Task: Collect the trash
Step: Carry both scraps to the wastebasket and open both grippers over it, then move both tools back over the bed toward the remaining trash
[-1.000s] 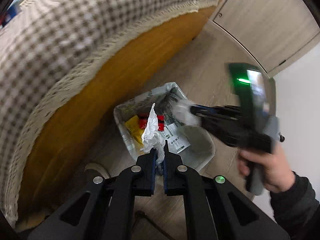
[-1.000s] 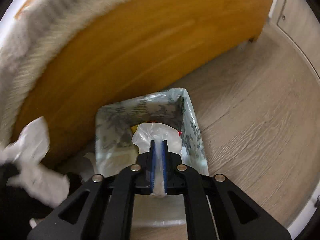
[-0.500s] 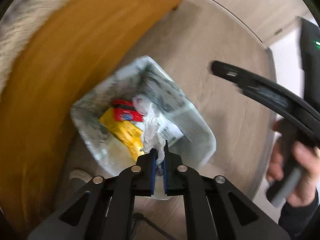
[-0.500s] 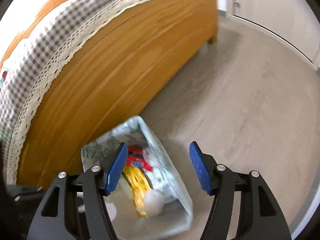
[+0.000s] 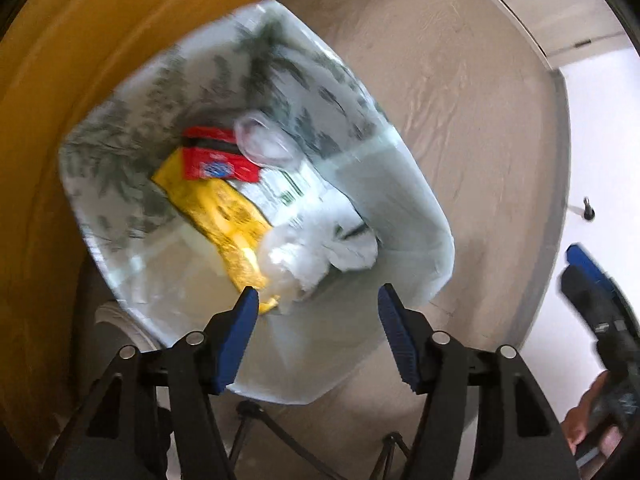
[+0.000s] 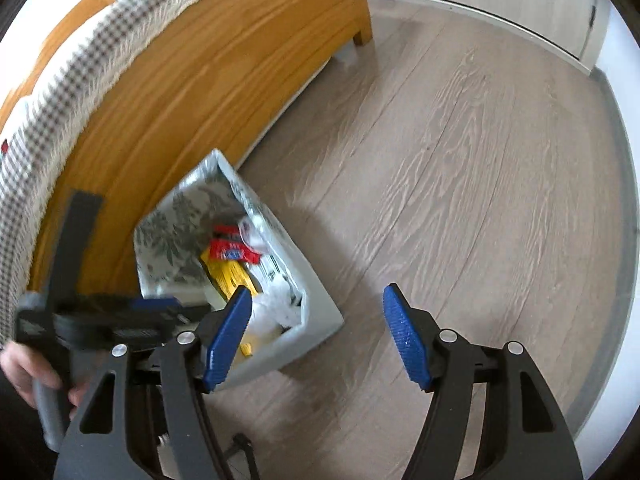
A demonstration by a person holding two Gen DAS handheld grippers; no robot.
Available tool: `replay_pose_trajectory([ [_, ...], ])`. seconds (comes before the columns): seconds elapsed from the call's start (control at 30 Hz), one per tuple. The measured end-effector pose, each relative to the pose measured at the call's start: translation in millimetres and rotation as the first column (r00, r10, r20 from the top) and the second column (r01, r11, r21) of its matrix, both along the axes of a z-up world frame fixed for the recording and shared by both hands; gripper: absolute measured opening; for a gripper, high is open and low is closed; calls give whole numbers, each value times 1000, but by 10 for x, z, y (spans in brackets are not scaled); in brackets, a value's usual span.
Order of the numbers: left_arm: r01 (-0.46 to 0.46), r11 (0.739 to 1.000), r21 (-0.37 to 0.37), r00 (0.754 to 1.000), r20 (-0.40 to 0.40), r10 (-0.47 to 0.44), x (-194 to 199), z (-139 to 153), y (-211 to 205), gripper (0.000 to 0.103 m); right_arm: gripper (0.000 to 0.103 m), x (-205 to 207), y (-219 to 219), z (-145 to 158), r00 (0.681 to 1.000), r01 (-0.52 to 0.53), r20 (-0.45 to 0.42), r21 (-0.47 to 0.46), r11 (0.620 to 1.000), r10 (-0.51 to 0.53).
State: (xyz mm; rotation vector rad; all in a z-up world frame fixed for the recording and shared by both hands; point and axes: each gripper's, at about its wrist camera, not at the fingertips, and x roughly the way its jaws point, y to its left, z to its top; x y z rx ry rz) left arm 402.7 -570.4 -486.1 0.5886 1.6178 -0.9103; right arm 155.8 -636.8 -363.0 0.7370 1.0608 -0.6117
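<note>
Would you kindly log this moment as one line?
left tool: open over bin | right tool: open, empty | tissue: in bin

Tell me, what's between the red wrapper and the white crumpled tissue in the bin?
In the left wrist view, a yellow wrapper and printed white packaging lie between the red wrapper and the crumpled tissue.

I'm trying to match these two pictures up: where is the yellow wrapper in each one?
Left wrist view: the yellow wrapper lies left of centre, inside the bin.
Right wrist view: the yellow wrapper sits lower left of centre, in the same bin.
Shared landmark: the red packet resting at its far end.
</note>
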Motion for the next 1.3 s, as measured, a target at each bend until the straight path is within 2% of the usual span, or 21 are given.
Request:
replay_pose_trajectory([
  [0.17, -50, 998, -37, 998, 38, 51, 96, 345, 94, 60, 65, 46, 40, 63, 999, -39, -10, -14, 999, 39],
  [0.3, -11, 998, -68, 997, 74, 16, 59, 658, 145, 60, 65, 62, 73, 191, 999, -51, -16, -41, 998, 50],
  [0.4, -5, 988, -157, 987, 160, 31, 86, 1105, 247, 60, 66, 92, 123, 352, 998, -62, -10, -66, 996, 61],
  [0.47, -39, 974, -221, 976, 202, 85, 135, 1394, 364, 60, 66, 134, 189, 549, 996, -86, -5, -97, 992, 86],
  [0.53, -94, 949, -300, 965, 206, 161, 202, 1689, 544, 60, 66, 180, 253, 733, 994, -105, 1, -128, 986, 106],
  [0.67, -193, 878, -438, 911, 253, 327, 323, 2360, 1076, 60, 66, 366, 436, 1167, 987, -155, 17, -207, 966, 162],
  [0.73, -188, 855, -484, 904, 256, 343, 370, 2649, 1311, 60, 66, 485, 542, 1440, 981, -175, 40, -250, 952, 190],
  [0.87, -162, 816, -554, 845, 349, 405, 471, 3265, 1814, 62, 66, 672, 793, 1937, 967, -197, 94, -323, 926, 238],
  [0.93, -159, 796, -584, 824, 366, 433, 524, 3483, 2057, 64, 66, 768, 953, 2190, 955, -213, 118, -362, 908, 271],
  [1.03, -145, 781, -608, 791, 403, 461, 579, 3687, 2422, 65, 66, 899, 1186, 2480, 938, -233, 146, -410, 882, 315],
  [1.1, -149, 771, -619, 768, 418, 485, 634, 3724, 2693, 65, 66, 991, 1326, 2601, 926, -248, 155, -438, 864, 345],
  [1.13, -163, 763, -625, 751, 423, 507, 691, 3736, 2853, 65, 69, 1044, 1397, 2649, 920, -255, 158, -449, 856, 357],
  [1.3, -223, 733, -643, 696, 421, 581, 948, 3755, 3377, 65, 69, 1371, 1692, 2743, 901, -286, 164, -473, 834, 402],
])
